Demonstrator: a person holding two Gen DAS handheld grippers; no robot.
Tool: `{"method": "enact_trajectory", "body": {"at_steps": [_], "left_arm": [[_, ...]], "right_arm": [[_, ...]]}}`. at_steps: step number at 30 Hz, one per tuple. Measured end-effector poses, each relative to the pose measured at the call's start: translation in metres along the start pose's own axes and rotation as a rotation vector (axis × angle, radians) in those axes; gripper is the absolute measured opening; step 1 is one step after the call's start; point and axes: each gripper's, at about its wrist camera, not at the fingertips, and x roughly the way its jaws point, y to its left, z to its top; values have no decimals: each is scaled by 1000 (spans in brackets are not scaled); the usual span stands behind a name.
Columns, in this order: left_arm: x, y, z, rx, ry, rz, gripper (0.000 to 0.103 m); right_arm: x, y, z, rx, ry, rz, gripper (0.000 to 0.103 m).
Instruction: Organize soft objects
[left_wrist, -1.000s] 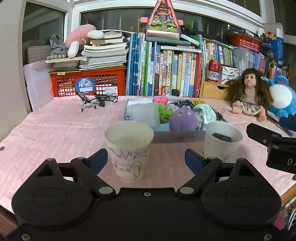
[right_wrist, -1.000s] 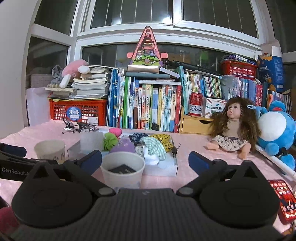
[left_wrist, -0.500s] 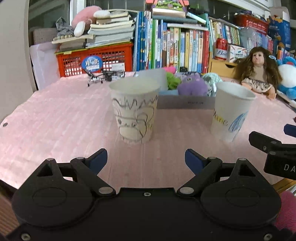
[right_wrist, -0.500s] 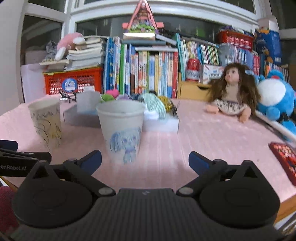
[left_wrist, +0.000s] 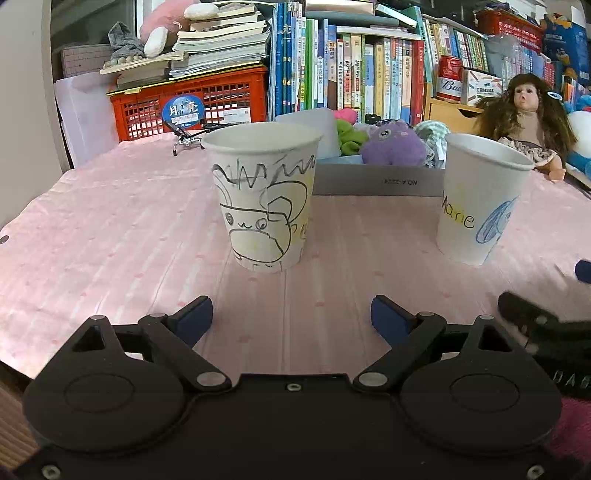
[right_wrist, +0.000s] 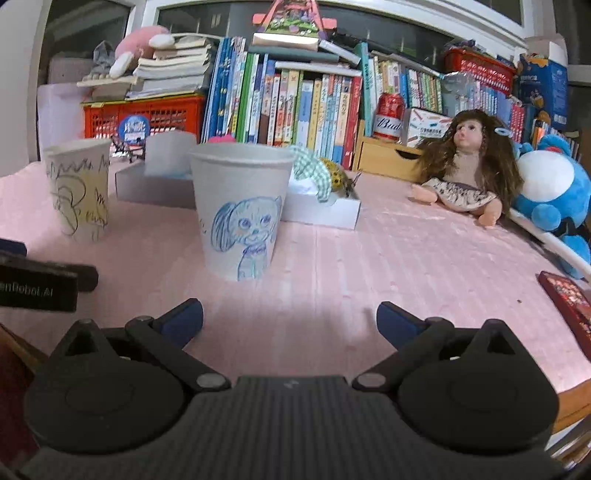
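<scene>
Purple plush (left_wrist: 393, 144), green (left_wrist: 351, 134) and pink (left_wrist: 346, 114) soft toys heaped in the grey box (left_wrist: 376, 181) beyond the left gripper (left_wrist: 291, 317)

indoor light, even | fisheye edges bent | corners dark, slightly blurred

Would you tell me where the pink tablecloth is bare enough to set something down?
Bare cloth left of the cat cup, between it and the dog cup, and between dog cup and doll. Crowded behind, around the box.
</scene>
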Motion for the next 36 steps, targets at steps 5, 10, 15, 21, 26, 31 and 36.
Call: {"method": "enact_trajectory", "body": {"at_steps": [5,10,15,21,26,31,36], "left_arm": [[3,1,1,-4,2,2,97],[6,3,2,-18,7,-2,100],[8,6,2,-18,5,-8,102],[9,9,2,-13,2,-27,103],[8,8,1,-13,4,-24,103],[9,8,2,-13,7,-22,103],[9,8,2,-15,7,-21,103]], "right_arm": [[4,-2,-1,20,10,12,103],[8,-3,-2,41,15,21,103],[11,-6,-2,74,20,33,103],[12,-8,-3,78,15,37,103],[12,-7,-3,78,15,39,103],[12,-7,-2,78,20,44,103],[12,-7,-1,78,25,46,103]]}}
